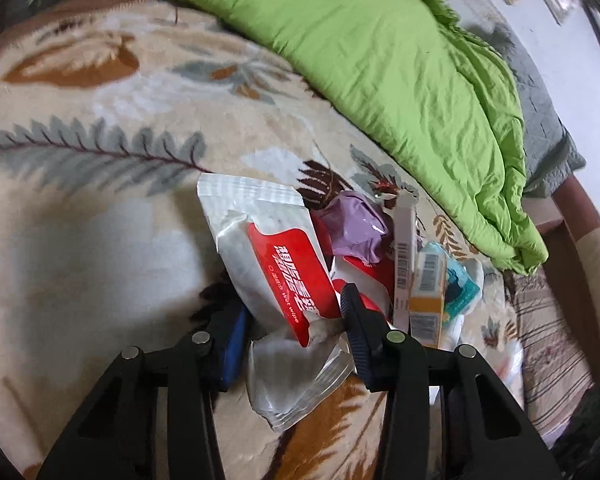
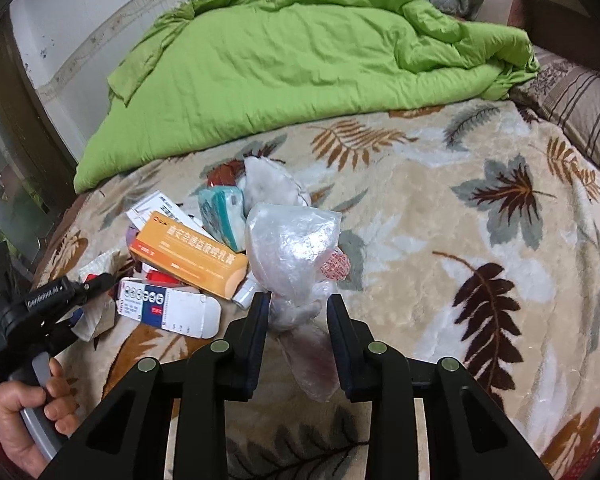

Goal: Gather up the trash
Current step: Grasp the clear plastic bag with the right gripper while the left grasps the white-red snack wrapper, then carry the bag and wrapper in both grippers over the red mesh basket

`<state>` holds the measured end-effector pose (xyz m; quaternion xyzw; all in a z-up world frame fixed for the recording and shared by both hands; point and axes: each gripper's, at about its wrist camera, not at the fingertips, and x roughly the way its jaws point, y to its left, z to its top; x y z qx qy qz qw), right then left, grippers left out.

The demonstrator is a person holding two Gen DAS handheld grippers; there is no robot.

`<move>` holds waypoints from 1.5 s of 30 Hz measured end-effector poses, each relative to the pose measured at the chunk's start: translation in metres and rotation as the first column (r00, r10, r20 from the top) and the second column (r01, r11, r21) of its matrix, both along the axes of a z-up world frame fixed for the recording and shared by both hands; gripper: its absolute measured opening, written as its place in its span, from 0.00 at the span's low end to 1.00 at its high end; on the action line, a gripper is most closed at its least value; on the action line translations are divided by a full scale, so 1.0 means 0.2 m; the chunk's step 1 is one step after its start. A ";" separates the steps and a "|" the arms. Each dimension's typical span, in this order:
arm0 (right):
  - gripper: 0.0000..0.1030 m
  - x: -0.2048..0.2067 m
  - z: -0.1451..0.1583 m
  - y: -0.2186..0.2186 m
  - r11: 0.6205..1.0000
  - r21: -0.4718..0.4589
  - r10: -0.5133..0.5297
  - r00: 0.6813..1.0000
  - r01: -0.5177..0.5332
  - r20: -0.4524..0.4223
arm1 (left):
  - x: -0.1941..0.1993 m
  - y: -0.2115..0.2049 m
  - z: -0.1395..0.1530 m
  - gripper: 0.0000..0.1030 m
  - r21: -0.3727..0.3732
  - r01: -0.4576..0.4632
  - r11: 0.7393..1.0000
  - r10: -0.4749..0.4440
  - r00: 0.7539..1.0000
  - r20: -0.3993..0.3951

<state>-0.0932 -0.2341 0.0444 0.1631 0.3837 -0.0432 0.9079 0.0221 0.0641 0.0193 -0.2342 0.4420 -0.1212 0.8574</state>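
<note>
Trash lies in one loose heap on the leaf-patterned blanket [image 2: 440, 208], and the piece that matters now is the crumpled clear plastic bag [image 2: 292, 248]. It sits straight ahead of the right gripper [image 2: 296, 304], its twisted tail running back between the two fingers, so its long axis lines up with the tool's reach. The jaws stand partly open on either side of that tail, close to it but not visibly pressing; I judge nothing is held yet, and a straight closing would catch the bag.

The left gripper [image 1: 292, 312] is at the far side of the heap from the right one. Its fingers bracket a red-and-white wet wipe packet [image 1: 276, 264]; the right finger touches the packet's edge, the left is partly hidden, so whether it has a firm hold cannot be told.

Counted outward from the bag: one orange medicine box [image 2: 192, 260] just left of it, one white-and-blue flattened carton [image 2: 168, 308] nearer the tool, one teal tissue pack [image 2: 220, 216] beyond, one purple wrapper [image 1: 356, 228], one wad of white tissue [image 2: 272, 184]. One green quilt [image 2: 300, 68] lies well beyond the heap.
</note>
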 end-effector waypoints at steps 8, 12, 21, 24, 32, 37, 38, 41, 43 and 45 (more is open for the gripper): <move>0.32 -0.12 0.10 0.06 0.999 -0.027 0.019 0.994 -0.016 0.104 | -0.31 -0.09 0.22 0.42 0.193 0.033 0.981 -0.077 0.971 0.226; 0.32 -0.21 0.14 0.09 0.999 -0.016 0.038 0.989 -0.036 0.142 | -0.48 -0.15 0.25 0.42 0.245 0.061 0.968 -0.127 0.955 0.266; 0.32 -0.44 0.19 0.16 0.996 -0.022 0.093 0.970 -0.090 0.225 | -0.81 -0.25 0.29 0.42 0.345 0.105 0.933 -0.229 0.911 0.343; 0.32 -0.46 0.19 0.19 0.994 -0.026 0.114 0.966 -0.111 0.231 | -0.82 -0.27 0.30 0.42 0.367 0.099 0.925 -0.240 0.901 0.361; 0.32 -0.43 0.17 0.16 0.994 0.016 0.103 0.971 -0.109 0.216 | -0.82 -0.34 0.28 0.42 0.404 0.112 0.908 -0.272 0.890 0.366; 0.32 -0.43 0.17 0.16 0.993 0.013 0.112 0.970 -0.117 0.215 | -0.82 -0.36 0.27 0.42 0.415 0.112 0.903 -0.278 0.889 0.364; 0.32 -0.43 0.17 0.17 0.993 0.013 0.112 0.970 -0.118 0.216 | -0.82 -0.36 0.27 0.42 0.417 0.111 0.902 -0.279 0.889 0.365; 0.32 -0.43 0.17 0.17 0.993 0.014 0.108 0.970 -0.113 0.217 | -0.82 -0.37 0.26 0.42 0.426 0.113 0.898 -0.286 0.885 0.367; 0.32 -0.43 0.17 0.17 0.994 0.015 0.104 0.970 -0.110 0.219 | -0.83 -0.38 0.26 0.42 0.431 0.116 0.895 -0.292 0.883 0.368; 0.32 -0.43 0.17 0.17 0.994 0.015 0.106 0.970 -0.112 0.218 | -0.83 -0.38 0.25 0.42 0.435 0.120 0.892 -0.299 0.880 0.370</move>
